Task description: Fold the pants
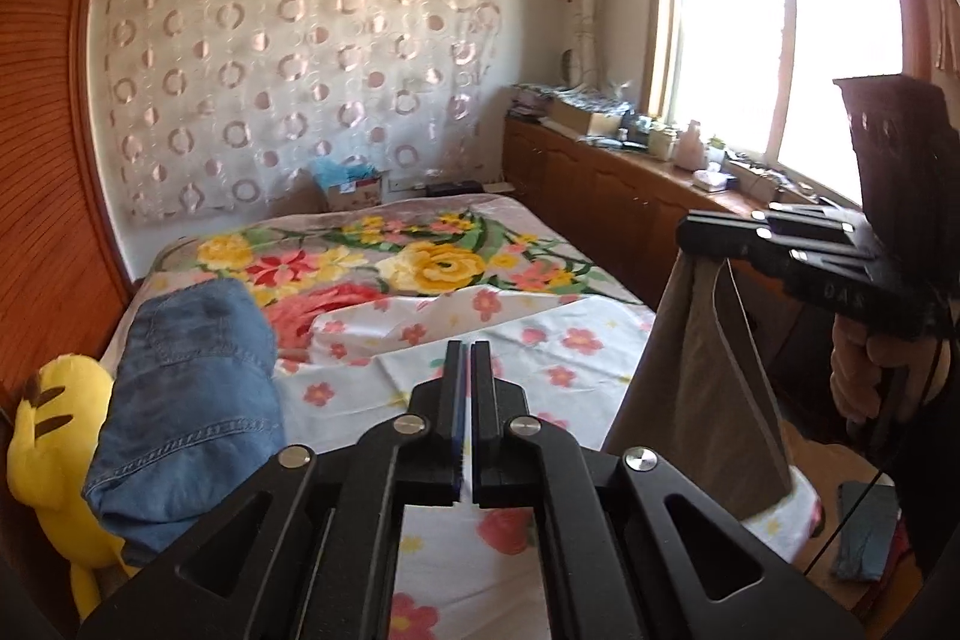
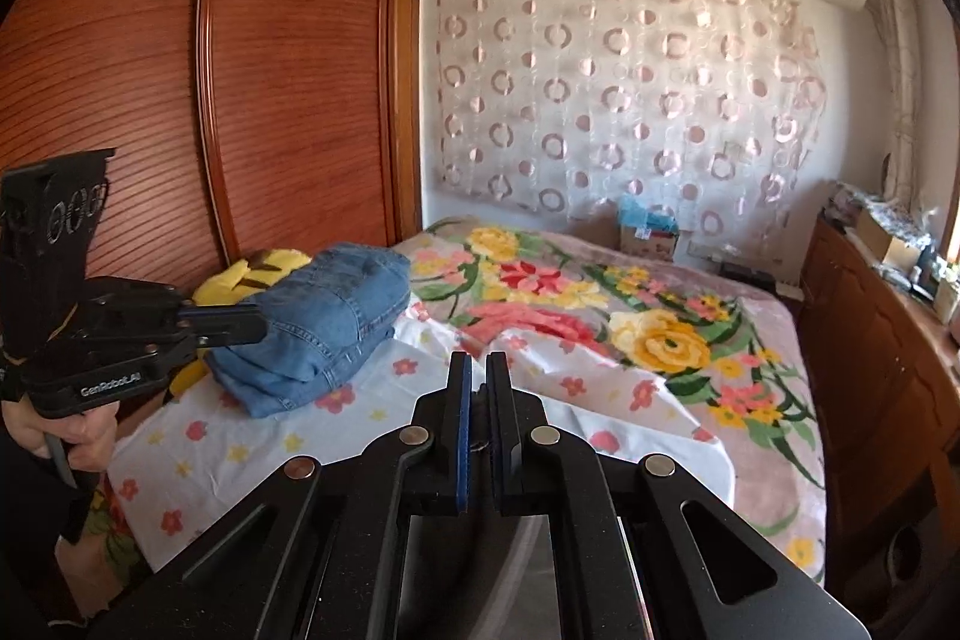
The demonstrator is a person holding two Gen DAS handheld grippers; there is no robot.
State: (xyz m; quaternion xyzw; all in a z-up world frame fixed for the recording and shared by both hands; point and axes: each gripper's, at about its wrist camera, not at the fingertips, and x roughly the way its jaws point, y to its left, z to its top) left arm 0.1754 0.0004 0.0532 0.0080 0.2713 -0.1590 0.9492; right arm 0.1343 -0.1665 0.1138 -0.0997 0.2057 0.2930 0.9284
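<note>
A pair of khaki pants (image 1: 696,376) is held aloft off the near right edge of the bed (image 1: 540,340), pinched in the closed right gripper (image 1: 690,235) and hanging limp below it. The left gripper (image 1: 467,358) is seen nearly closed with nothing between its fingers. The step in hand is judged to be the lifting and spreading, before any fold. Next, a second grasp by the left gripper on the hanging edge seems called for. Farther off, folded jeans (image 1: 192,400) lie at the bed's left edge, against a yellow plush toy (image 1: 54,436).
</note>
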